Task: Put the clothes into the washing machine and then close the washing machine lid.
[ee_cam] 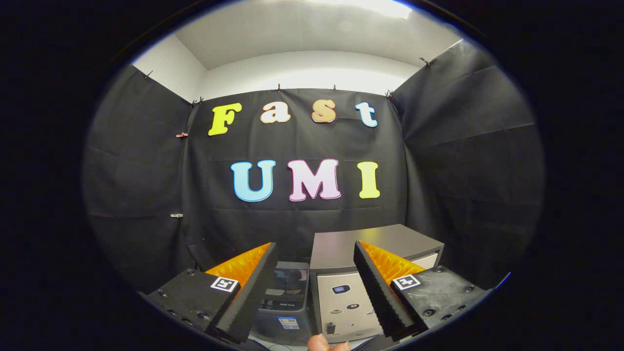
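Tongs [316, 273] spread wide (holding nothing), washing machine [285, 302] beyond them, grey cabinet [360, 253] beside it

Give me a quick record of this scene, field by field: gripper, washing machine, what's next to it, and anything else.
gripper: gripper open, fingers apart, holding nothing
washing machine: small washing machine just beyond the fingers, lid state hard to tell
beside it: grey cabinet, touching or nearly so
clothes: none seen
other: fingertip of a person below the fingers

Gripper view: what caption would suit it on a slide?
Open gripper fingers frame a small washing machine beside a grey cabinet.
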